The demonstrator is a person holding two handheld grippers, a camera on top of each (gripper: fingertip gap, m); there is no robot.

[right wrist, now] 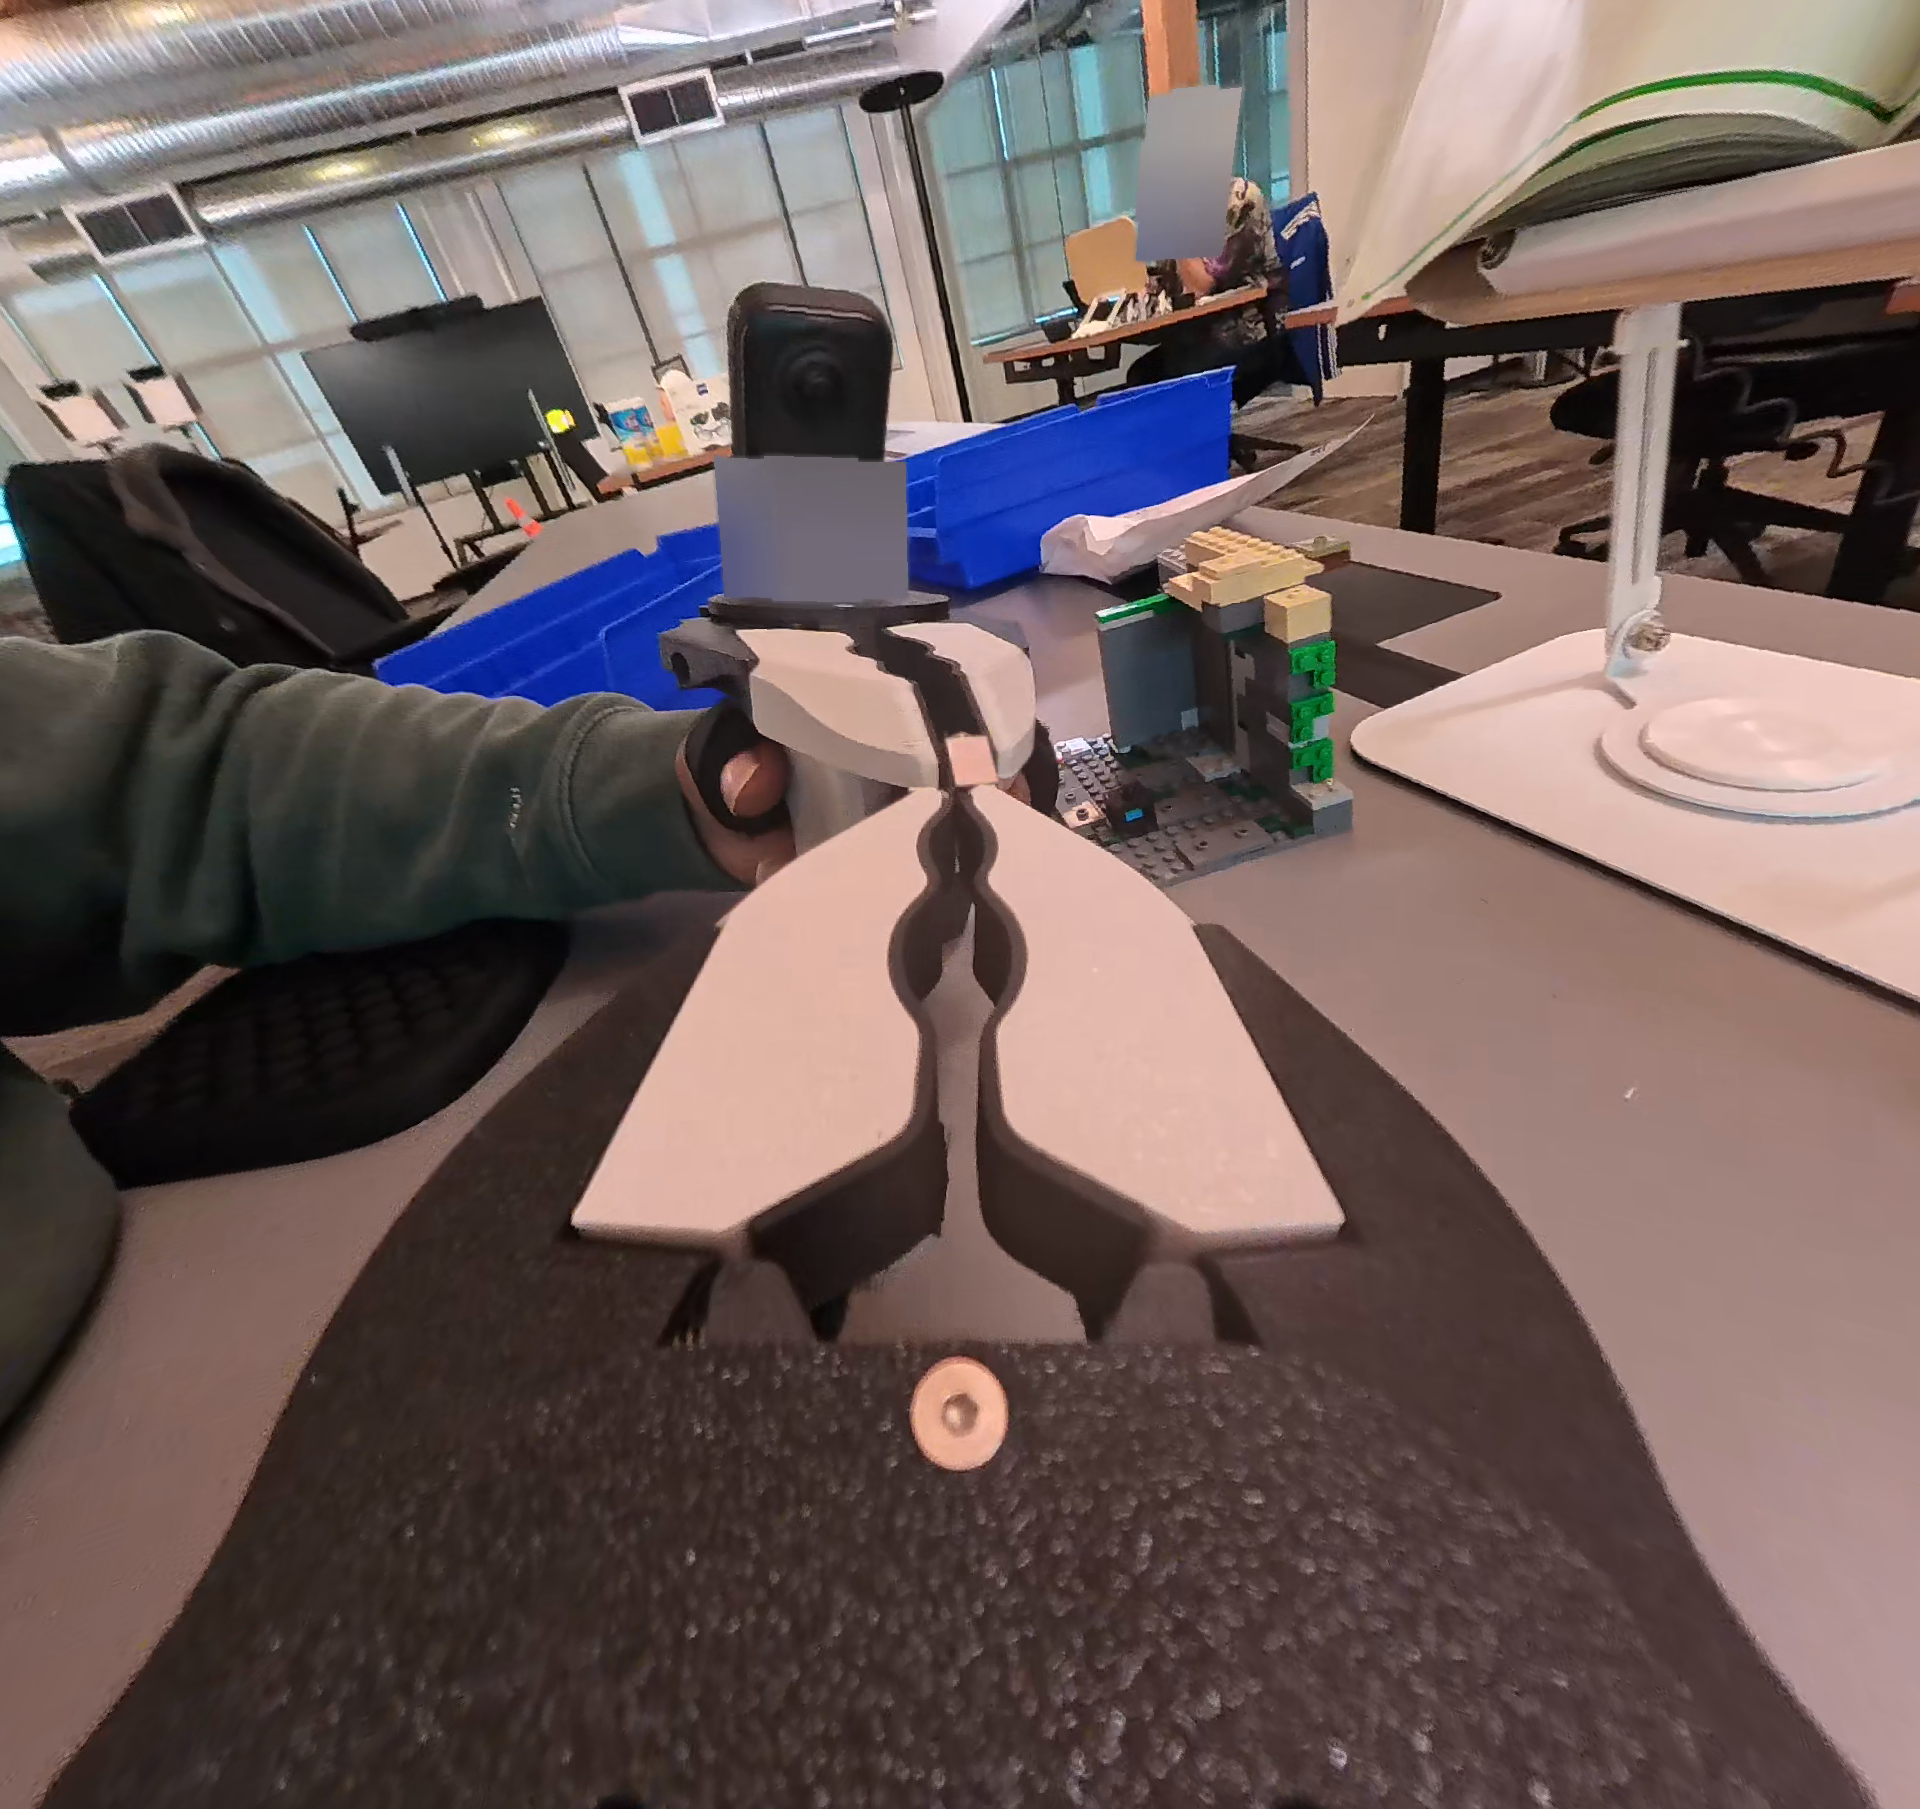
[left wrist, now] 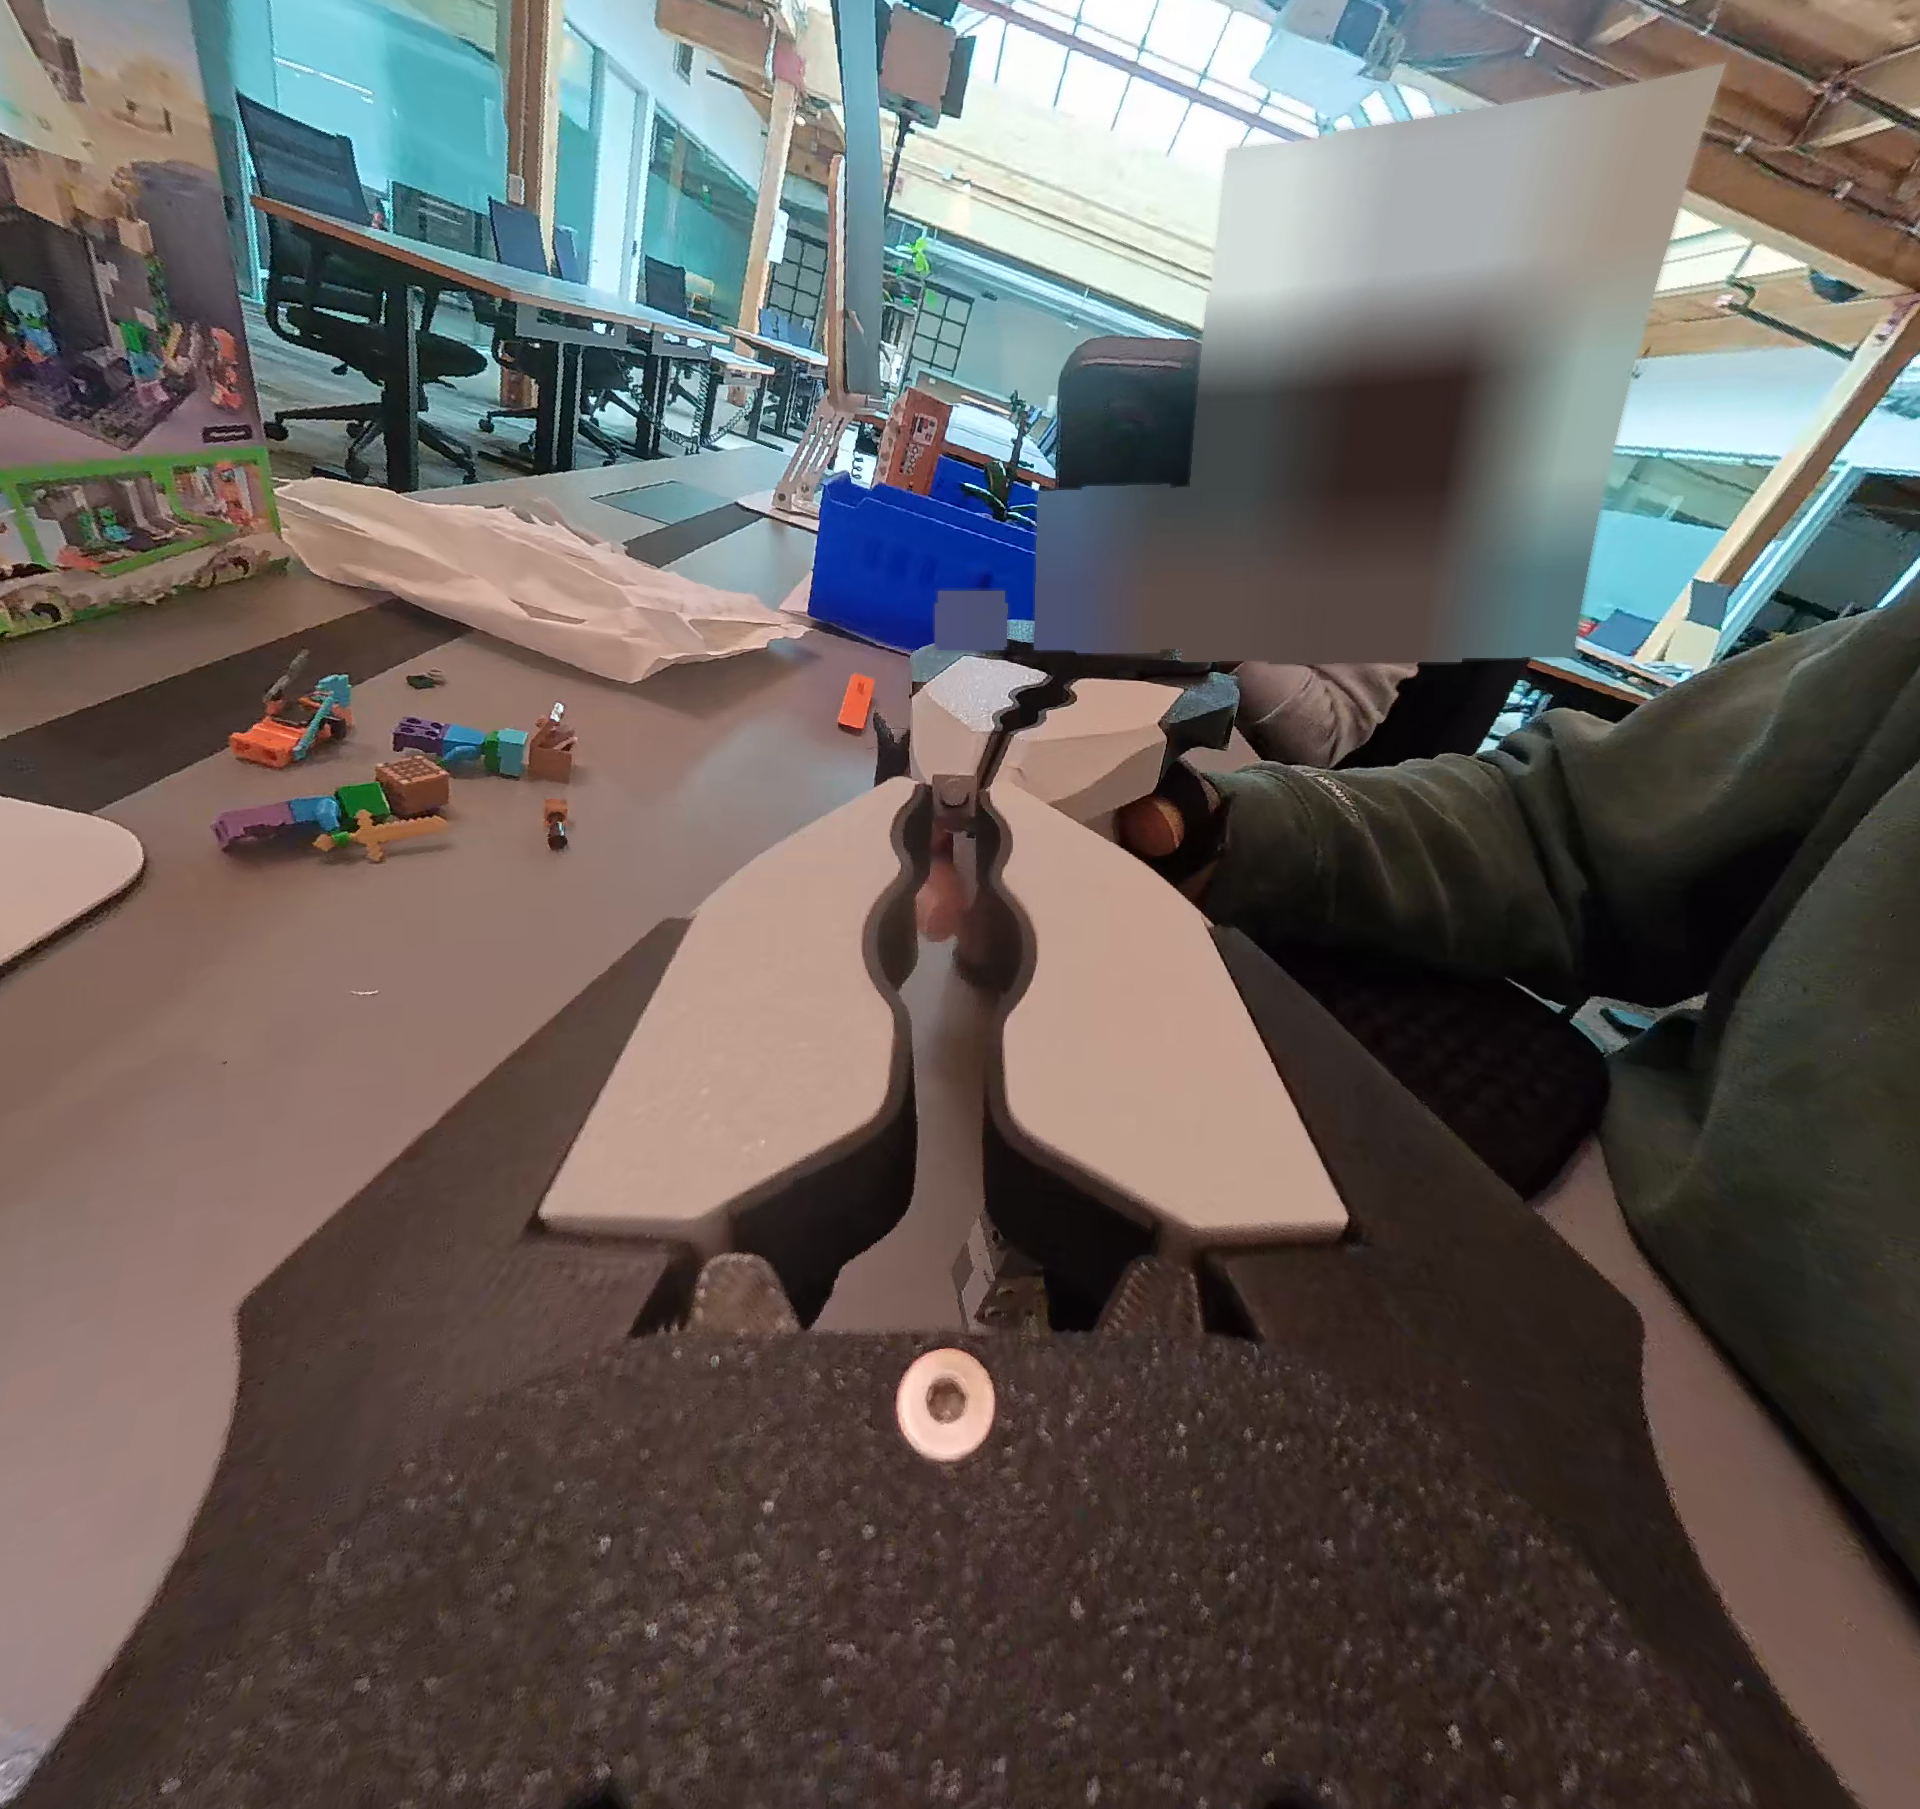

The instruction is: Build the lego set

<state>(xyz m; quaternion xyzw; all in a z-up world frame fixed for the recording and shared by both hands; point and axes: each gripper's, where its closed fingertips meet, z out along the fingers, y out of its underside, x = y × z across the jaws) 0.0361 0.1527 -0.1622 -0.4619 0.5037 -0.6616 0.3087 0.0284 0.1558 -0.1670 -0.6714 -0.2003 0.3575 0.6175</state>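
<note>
My left gripper (left wrist: 951, 791) is shut on a small grey one-stud lego piece (left wrist: 951, 803), held above the grey table. My right gripper (right wrist: 958, 795) is shut and meets it tip to tip. The same small piece (right wrist: 971, 760) shows pale and square at that junction. Whether the right fingers also pinch it is hidden. The right gripper (left wrist: 992, 757) faces me in the left wrist view, and the left gripper (right wrist: 961, 767) faces me in the right wrist view. The partly built model (right wrist: 1216, 720), with grey walls, green bricks and a tan top, stands just behind the grippers.
Loose minifigures and bricks (left wrist: 395, 783) and an orange piece (left wrist: 854, 699) lie to the left. The set's box (left wrist: 114, 305) and white paper bags (left wrist: 520, 575) are behind them. Blue bins (right wrist: 1039, 481) stand at the back. A white stand base (right wrist: 1662, 772) holds an open booklet (right wrist: 1610, 45) at right. Less than 4 cm separates the two grippers' tips.
</note>
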